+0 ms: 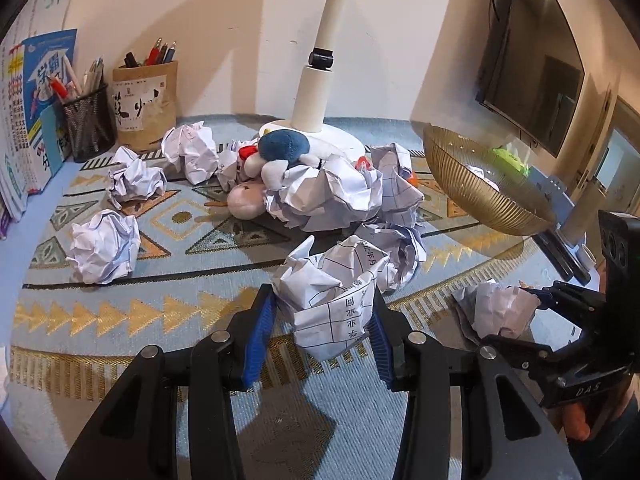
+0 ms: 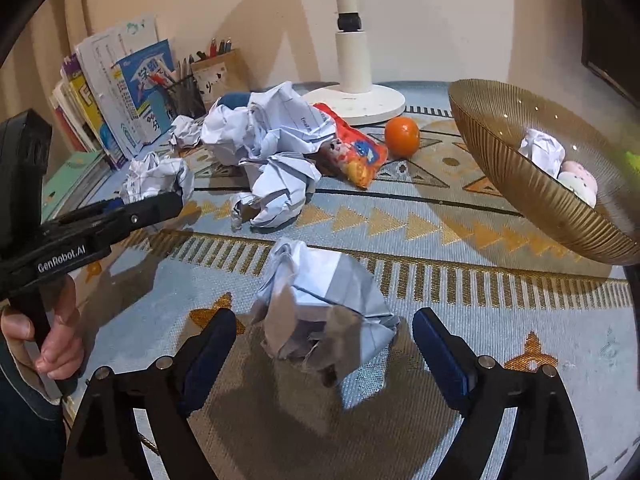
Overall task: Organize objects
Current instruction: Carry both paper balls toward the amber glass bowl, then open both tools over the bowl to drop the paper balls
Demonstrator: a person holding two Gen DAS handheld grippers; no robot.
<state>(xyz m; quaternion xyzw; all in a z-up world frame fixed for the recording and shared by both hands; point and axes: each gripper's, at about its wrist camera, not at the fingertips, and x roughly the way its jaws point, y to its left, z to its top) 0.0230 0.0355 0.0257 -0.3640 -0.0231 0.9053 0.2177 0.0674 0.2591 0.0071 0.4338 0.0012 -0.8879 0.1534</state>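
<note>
My left gripper (image 1: 322, 312) is shut on a crumpled paper ball (image 1: 332, 292) and holds it above the patterned mat (image 1: 120, 312). In the right wrist view that ball (image 2: 158, 178) shows at the left gripper's tip. My right gripper (image 2: 324, 332) is open, its blue pads either side of another crumpled paper ball (image 2: 324, 304) on the mat, not touching it. In the left wrist view this ball (image 1: 496, 308) lies at the right gripper's tips. A gold ribbed bowl (image 2: 532, 184) at the right holds a paper ball (image 2: 542, 150) and a pale plush toy (image 2: 578, 184).
Several more paper balls (image 1: 104, 246) litter the mat around a plush toy (image 1: 272, 160). A white lamp base (image 2: 360, 98), an orange (image 2: 402, 136) and a snack bag (image 2: 354, 152) lie behind. Pen holders (image 1: 90, 120) and books (image 2: 116, 100) stand at the left wall.
</note>
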